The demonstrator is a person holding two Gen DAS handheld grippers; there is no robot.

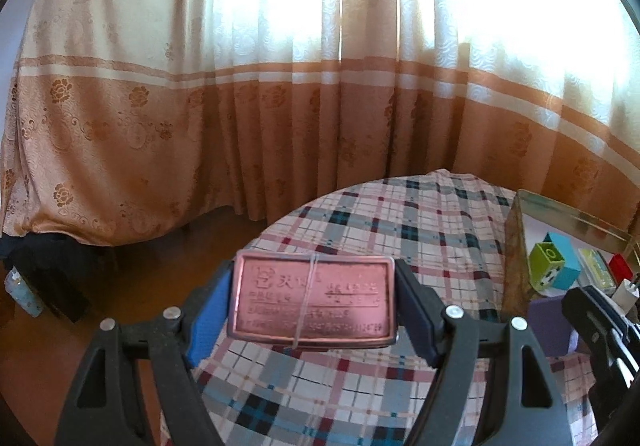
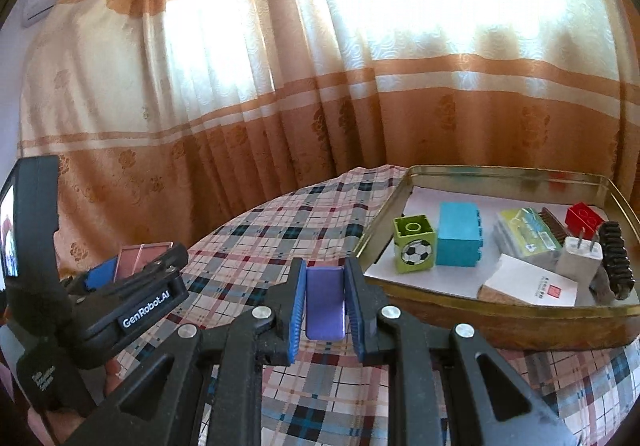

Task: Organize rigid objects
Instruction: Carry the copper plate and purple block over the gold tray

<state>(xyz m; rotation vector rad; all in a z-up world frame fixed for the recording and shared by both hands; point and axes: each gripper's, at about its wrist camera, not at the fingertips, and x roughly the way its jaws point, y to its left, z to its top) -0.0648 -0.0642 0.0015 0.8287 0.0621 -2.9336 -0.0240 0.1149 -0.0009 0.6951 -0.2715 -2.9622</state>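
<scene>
Two tools grip: left tool clamps pink tin, right tool seemingly purple block.

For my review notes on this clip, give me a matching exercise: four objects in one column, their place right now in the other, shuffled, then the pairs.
1. pink tin
2. purple block
3. football cube
4. red brick

A. far right of the metal tray
B. between the right hand-held gripper's pads
C. near left of the tray
D. between the left hand-held gripper's pads

Pairs: 1-D, 2-B, 3-C, 4-A
</scene>
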